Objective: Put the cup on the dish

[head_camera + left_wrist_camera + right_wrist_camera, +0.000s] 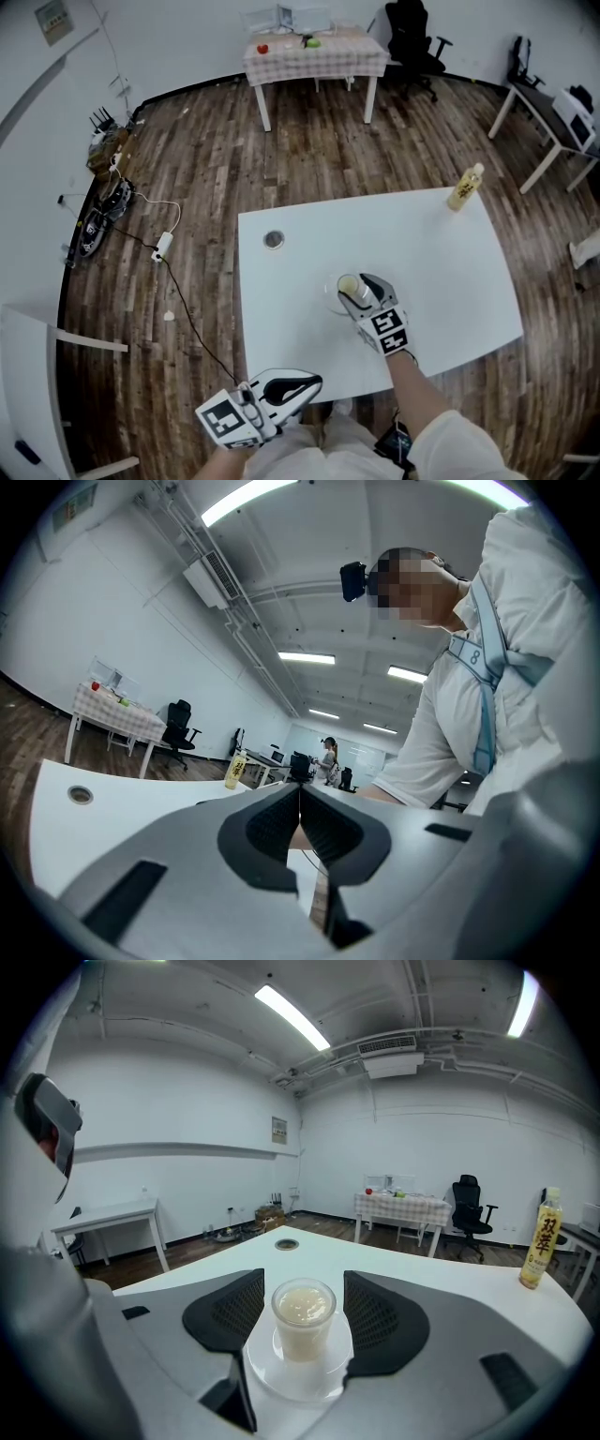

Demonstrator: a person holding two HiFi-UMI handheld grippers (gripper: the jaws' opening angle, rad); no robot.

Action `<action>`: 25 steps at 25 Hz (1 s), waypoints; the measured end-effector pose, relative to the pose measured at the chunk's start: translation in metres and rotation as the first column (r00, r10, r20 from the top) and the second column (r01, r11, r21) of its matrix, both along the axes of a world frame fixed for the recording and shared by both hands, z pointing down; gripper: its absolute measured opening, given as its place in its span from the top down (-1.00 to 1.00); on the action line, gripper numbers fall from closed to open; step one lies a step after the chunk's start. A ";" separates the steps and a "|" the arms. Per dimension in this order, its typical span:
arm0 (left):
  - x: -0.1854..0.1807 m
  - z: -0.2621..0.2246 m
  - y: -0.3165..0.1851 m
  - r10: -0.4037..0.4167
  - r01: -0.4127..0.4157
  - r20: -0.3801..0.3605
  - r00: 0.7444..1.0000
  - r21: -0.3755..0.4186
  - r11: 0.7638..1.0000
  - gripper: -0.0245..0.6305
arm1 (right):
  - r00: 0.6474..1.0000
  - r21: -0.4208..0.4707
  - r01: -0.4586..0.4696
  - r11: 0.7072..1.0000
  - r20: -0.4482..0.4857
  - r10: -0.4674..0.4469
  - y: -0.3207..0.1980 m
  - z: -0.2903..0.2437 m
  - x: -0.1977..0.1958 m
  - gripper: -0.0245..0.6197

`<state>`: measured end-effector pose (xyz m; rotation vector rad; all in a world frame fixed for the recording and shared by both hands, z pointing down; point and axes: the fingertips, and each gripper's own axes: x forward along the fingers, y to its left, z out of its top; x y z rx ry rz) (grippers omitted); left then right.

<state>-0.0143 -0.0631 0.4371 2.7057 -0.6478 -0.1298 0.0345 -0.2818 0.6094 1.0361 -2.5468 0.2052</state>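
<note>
A clear cup point(303, 1321) of creamy liquid stands upright on a small white dish point(300, 1380) on the white table point(431, 253). My right gripper point(303, 1288) is open, its two dark pads on either side of the cup with a thin gap on each side. From the head view the cup point(349, 285) and dish point(334, 298) sit near the table's middle, just beyond the right gripper point(364, 287). My left gripper point(302, 384) hovers at the table's near edge, away from the cup. It point(300, 794) is shut with nothing in it.
A yellow bottle point(465, 187) stands at the table's far right corner, and a round cable hole point(273, 240) is at its far left. Beyond are a checked-cloth table point(314, 52), a black office chair point(412, 42) and cables on the floor point(112, 202).
</note>
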 end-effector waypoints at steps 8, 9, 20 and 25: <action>0.004 -0.003 0.002 0.022 -0.022 -0.007 1.000 0.015 1.000 0.92 | 1.000 0.033 0.005 0.999 0.021 -0.006 0.021 -0.018 0.000 0.10; 0.005 -0.004 0.002 0.025 -0.025 -0.007 1.000 0.018 1.000 0.92 | 1.000 0.035 0.007 0.999 0.024 -0.008 0.024 -0.020 0.001 0.10; 0.006 -0.004 0.009 0.050 -0.049 -0.017 0.999 0.030 0.998 0.92 | 0.999 0.082 -0.003 0.997 0.047 -0.001 0.055 -0.039 0.004 0.34; 0.005 -0.008 0.011 0.059 -0.058 -0.022 0.998 0.038 0.998 0.92 | 0.998 0.105 -0.011 0.994 0.055 0.005 0.065 -0.050 0.006 0.69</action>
